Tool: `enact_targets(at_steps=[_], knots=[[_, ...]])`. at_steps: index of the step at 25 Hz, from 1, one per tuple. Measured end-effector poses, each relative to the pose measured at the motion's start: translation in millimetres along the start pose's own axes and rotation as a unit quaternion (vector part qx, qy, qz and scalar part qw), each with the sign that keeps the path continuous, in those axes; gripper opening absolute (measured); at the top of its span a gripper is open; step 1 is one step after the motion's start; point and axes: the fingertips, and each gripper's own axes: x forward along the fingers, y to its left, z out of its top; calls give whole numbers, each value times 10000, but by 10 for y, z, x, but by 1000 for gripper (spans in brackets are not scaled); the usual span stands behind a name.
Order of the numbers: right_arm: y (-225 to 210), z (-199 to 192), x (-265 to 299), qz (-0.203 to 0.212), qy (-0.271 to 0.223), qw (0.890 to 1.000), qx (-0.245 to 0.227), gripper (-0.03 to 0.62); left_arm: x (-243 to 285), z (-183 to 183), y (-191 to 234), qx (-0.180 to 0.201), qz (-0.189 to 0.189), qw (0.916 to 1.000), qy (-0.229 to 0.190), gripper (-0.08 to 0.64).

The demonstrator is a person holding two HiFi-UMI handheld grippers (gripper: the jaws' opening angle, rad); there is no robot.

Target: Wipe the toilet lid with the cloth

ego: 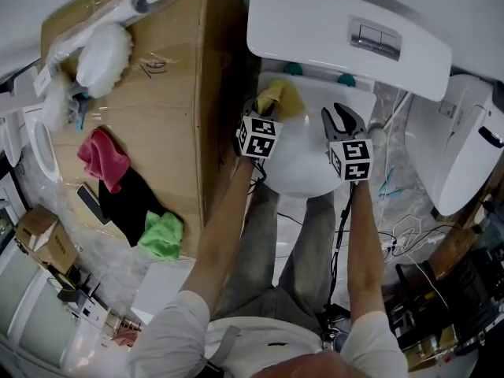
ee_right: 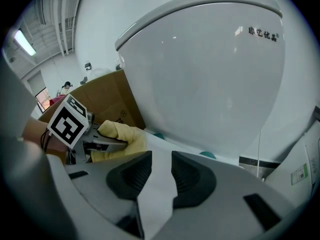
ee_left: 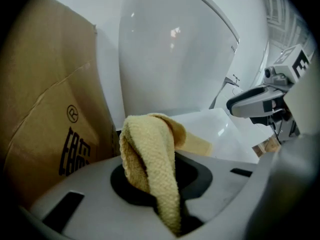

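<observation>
Yellow waffle-weave cloth bunches at the tip of the left gripper in the head view. It lies over the rear left of the white toilet lid, just in front of the cistern. The right gripper is over the lid's rear right, its black jaws parted with nothing between them. A cardboard box stands just left of the toilet.

In the left gripper view the jaws are clamped on the cloth, which rises from between them in a folded hump, one flap reaching the lid ahead. The fabric hides most of the pads. The right gripper shows at the right edge, partly cut off.

In the right gripper view the jaws stand a narrow gap apart, empty, with bare lid showing through the gap. Beyond them the left gripper holds the cloth by the box. How firmly the cloth presses on the lid cannot be told.
</observation>
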Motion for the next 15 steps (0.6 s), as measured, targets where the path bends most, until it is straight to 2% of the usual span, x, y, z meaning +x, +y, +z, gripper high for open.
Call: enact_targets(at_steps=[8,15], knots=[[37,-139,-55,-84,152,9998,1,135,-147,-250,193,-398,430,9983,32,78],[70,-362,-137,82,262,9996,-4,135,-247,-478,177,-724,653,9952,106,78]])
